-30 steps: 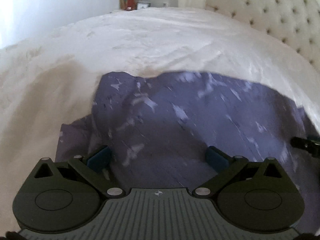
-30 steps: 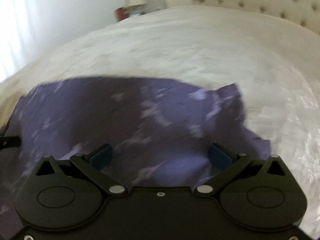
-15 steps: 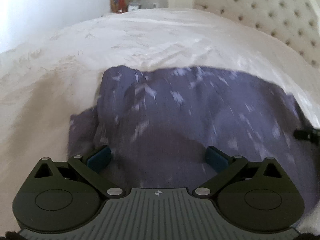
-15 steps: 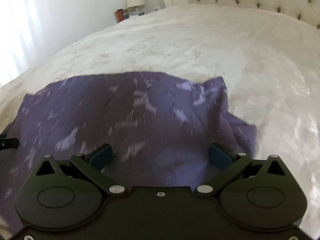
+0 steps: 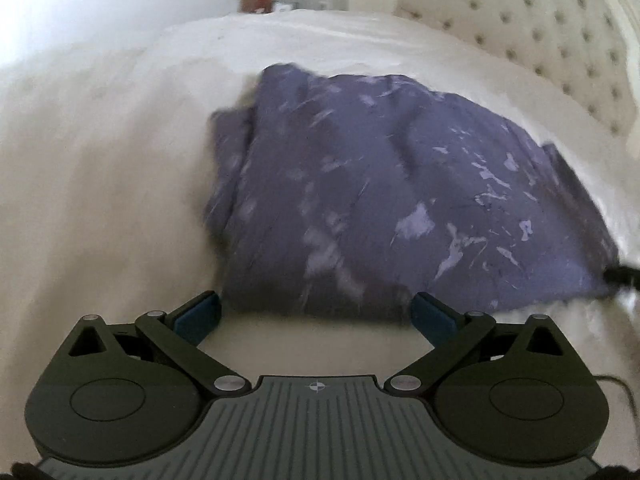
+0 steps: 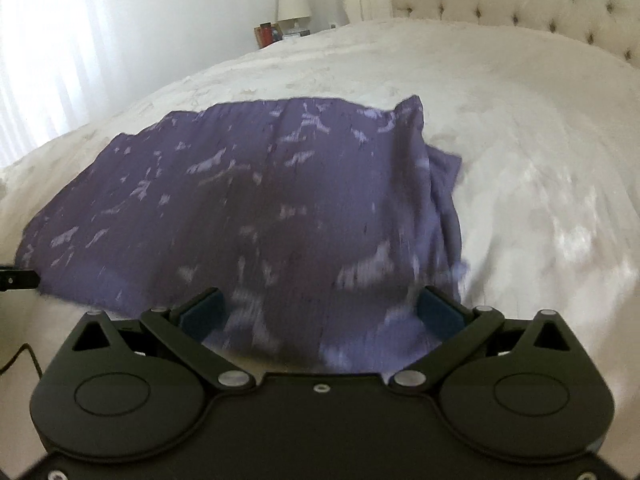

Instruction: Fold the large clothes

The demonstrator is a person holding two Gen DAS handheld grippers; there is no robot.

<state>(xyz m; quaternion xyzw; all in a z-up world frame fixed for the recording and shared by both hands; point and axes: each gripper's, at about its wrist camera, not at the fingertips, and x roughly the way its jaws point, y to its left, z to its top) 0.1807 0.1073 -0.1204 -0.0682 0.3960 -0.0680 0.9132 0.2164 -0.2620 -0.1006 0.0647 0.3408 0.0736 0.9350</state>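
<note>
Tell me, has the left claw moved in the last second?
Yes. The left claw has pulled back: the purple cloth filled the space between its fingers before, and now white bed shows there.

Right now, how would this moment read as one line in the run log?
task: fold large clothes | purple garment lying on white bed | left gripper open, empty | right gripper open, over garment's near edge

No text, label, brand or number can be read in either view; the small items on the far nightstand (image 6: 276,34) are too blurred to show any lettering.
</note>
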